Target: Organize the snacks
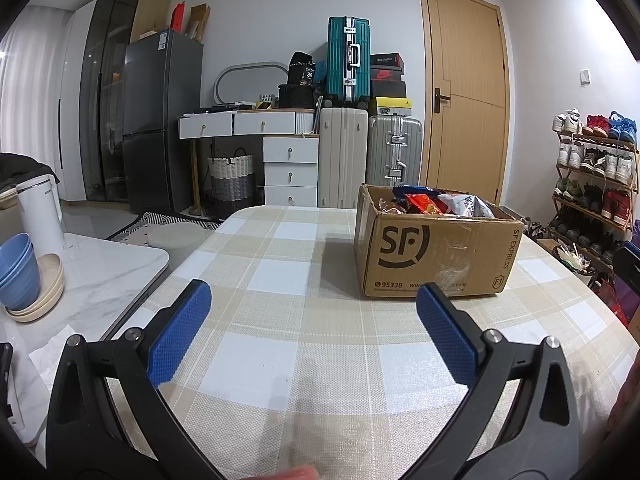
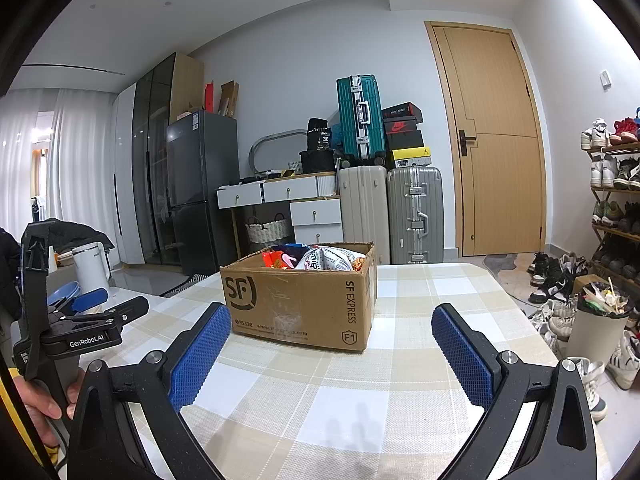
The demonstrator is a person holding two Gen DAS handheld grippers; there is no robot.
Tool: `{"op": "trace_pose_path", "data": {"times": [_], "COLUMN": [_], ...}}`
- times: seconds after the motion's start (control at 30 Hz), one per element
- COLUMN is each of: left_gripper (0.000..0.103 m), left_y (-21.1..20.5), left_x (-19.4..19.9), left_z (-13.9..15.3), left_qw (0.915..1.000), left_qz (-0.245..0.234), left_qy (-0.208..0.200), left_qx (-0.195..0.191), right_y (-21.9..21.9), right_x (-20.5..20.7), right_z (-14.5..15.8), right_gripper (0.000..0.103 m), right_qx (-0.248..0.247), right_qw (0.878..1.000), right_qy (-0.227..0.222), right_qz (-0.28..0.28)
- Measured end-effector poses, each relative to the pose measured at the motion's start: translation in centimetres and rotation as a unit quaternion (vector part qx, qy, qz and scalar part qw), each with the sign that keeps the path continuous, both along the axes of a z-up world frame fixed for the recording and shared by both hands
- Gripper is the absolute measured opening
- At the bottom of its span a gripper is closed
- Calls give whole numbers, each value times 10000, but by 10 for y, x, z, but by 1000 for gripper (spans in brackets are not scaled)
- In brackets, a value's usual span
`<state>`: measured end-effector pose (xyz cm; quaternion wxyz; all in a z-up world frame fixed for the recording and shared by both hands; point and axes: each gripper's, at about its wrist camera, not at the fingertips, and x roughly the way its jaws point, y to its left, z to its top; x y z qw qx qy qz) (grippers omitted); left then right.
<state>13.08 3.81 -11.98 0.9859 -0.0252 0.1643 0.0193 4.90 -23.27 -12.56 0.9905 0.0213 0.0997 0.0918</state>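
A brown SF Express cardboard box (image 1: 436,252) stands on the checked tablecloth (image 1: 304,320), filled with several snack packets (image 1: 436,202) in red, white and blue. My left gripper (image 1: 314,296) is open and empty, low over the cloth, short of the box and to its left. In the right wrist view the same box (image 2: 300,300) with its snack packets (image 2: 320,258) sits ahead. My right gripper (image 2: 331,316) is open and empty just in front of the box. The left gripper (image 2: 100,304) shows at the far left, held in a hand.
A marble side table (image 1: 100,276) at left holds blue bowls (image 1: 18,270), a plate and a white kettle (image 1: 40,212). Behind the table are suitcases (image 1: 348,60), drawers and a fridge. A shoe rack (image 1: 592,176) and a waste bin (image 2: 596,324) stand at right.
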Motion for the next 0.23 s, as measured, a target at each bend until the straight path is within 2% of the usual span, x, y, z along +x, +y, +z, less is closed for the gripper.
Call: {"op": "trace_pose_path", "data": {"times": [0.23], "left_gripper": [103], "left_y": [-1], "left_x": [-2], "left_z": [-1], "left_qw": [10000], "left_qz": [-12], "left_qy": [-53], "left_qx": [32], "right_y": [0], "right_x": [0], "right_z": [0], "right_gripper": [102], "right_qx": [5], "right_qw": [10000], "right_qy": [6], "right_qz": [0]}}
